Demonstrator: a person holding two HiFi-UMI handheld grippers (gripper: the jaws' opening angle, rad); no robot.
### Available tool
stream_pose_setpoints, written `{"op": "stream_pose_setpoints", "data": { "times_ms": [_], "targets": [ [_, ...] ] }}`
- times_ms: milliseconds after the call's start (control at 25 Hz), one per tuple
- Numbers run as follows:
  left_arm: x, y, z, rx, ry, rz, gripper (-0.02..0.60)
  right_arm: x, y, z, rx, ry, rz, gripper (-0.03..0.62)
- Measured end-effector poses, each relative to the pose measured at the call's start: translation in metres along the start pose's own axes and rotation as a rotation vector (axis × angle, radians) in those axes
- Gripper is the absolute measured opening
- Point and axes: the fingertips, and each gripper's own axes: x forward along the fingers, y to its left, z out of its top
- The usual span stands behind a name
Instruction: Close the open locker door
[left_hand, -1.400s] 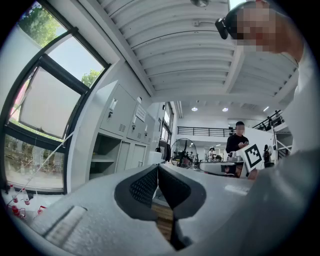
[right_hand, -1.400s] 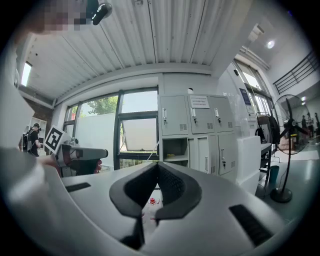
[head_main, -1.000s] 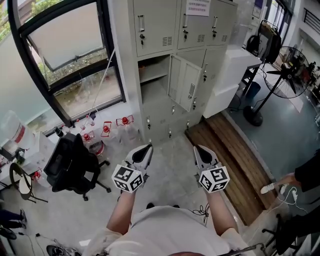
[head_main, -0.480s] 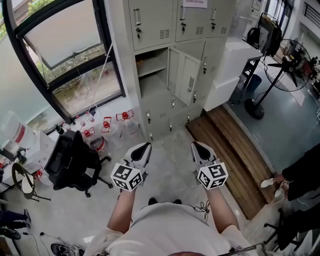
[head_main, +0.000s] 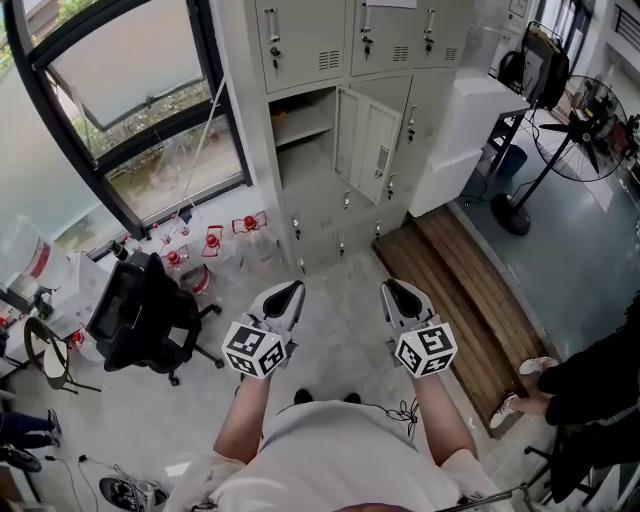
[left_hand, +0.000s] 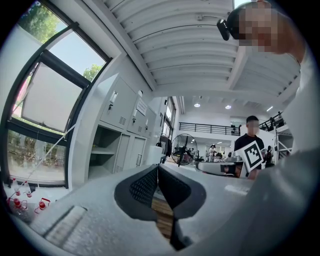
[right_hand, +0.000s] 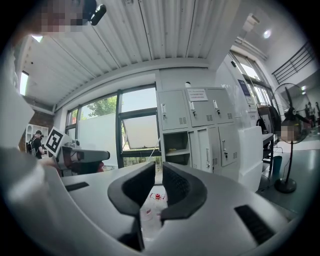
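Note:
The grey locker bank (head_main: 300, 40) stands ahead of me. One middle door (head_main: 368, 148) hangs open to the right of its empty shelved compartment (head_main: 305, 120). The right gripper view shows the same door (right_hand: 206, 149) and compartment (right_hand: 176, 147) far off. My left gripper (head_main: 290, 290) is held low in front of my body, well short of the lockers, jaws shut with nothing in them (left_hand: 157, 167). My right gripper (head_main: 392, 287) is level beside it. Its jaws are opening, with a narrow slit between the pads (right_hand: 158, 172) and nothing in it.
A black office chair (head_main: 140, 320) stands at the left. Red-capped bottles (head_main: 215, 245) lie on the floor below the window. A white cabinet (head_main: 460, 140), a wooden floor strip (head_main: 460, 290) and a standing fan (head_main: 590, 120) are at the right. A person's foot (head_main: 535, 368) shows at the right edge.
The lockers have slid slightly in the head view. Both grippers stay in front of my body. The person at the right edge has stepped along.

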Motion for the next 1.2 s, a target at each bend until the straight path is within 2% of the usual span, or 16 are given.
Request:
{"op": "stream_pose_setpoints", "data": {
  "times_ms": [600, 1200],
  "targets": [
    [0.018, -0.029, -0.013, -0.005, -0.002, 0.032, 0.015, -0.018, -0.03, -0.004, -0.012, 0.009, 0.034, 0.087],
    [0.038, -0.056, -0.039, -0.025, 0.023, 0.079, 0.015, -0.037, -0.071, -0.026, 0.006, 0.05, 0.052, 0.092]
  ]
}}
